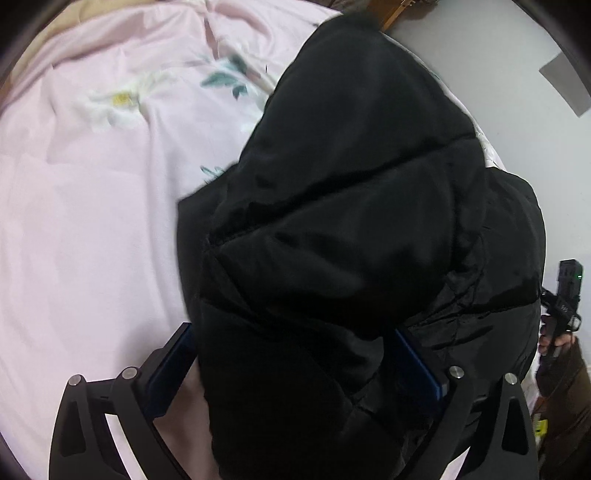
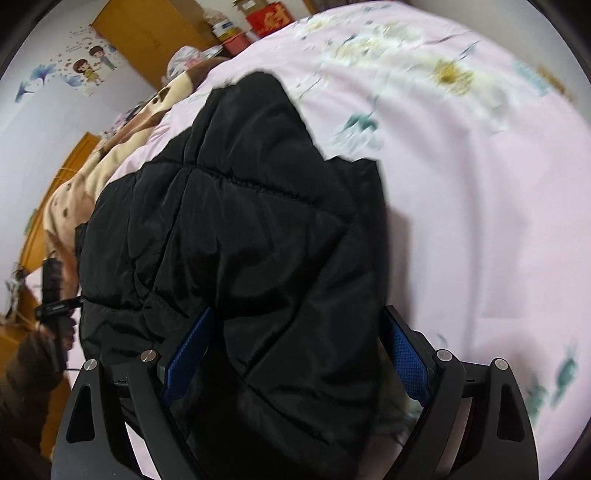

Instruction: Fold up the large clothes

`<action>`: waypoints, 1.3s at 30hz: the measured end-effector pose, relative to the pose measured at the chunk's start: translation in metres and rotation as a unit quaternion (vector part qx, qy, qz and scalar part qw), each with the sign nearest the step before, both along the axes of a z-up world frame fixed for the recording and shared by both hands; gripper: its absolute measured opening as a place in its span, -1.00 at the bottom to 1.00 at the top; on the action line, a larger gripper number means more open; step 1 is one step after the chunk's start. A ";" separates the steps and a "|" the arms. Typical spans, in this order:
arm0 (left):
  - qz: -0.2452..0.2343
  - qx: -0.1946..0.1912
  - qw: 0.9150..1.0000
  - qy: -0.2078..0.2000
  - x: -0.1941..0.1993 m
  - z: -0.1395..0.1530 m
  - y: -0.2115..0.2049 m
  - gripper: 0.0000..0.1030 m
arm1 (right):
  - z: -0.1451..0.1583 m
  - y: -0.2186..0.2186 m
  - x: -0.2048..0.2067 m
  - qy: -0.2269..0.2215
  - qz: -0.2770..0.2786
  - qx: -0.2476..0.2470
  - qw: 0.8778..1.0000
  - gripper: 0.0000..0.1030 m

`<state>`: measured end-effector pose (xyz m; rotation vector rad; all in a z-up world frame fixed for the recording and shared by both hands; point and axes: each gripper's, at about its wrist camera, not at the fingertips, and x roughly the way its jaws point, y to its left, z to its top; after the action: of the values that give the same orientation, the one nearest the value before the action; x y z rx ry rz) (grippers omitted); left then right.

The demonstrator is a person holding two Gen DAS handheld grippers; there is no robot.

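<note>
A black puffer jacket [image 1: 351,221] lies bunched on a pink floral bed sheet [image 1: 92,221]. My left gripper [image 1: 295,350] has its blue pads on either side of a thick fold of the jacket, and the fabric fills the gap between them. In the right wrist view the jacket [image 2: 240,240] also fills the gap between the blue pads of my right gripper [image 2: 299,339]. The other gripper shows at the far right of the left view [image 1: 565,295] and at the far left of the right view [image 2: 55,291].
The pink sheet [image 2: 480,203] spreads wide to the right. A beige and brown blanket [image 2: 85,177] lies at the bed's far left. Yellow wooden furniture [image 2: 147,33] and a red box [image 2: 269,18] stand behind. A grey wall [image 1: 498,74] lies beyond the bed edge.
</note>
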<state>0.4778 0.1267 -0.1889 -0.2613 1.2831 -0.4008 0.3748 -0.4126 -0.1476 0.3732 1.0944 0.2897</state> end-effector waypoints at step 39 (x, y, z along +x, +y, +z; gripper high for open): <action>0.081 0.060 0.994 -0.050 -0.018 0.045 -0.028 -0.26 | 0.034 0.085 -0.018 -0.046 0.028 -0.156 0.986 -0.38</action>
<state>0.4602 0.0987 -0.1437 -0.2383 1.1746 -0.1952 0.3568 -0.3274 -0.1136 0.0497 1.0411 0.1798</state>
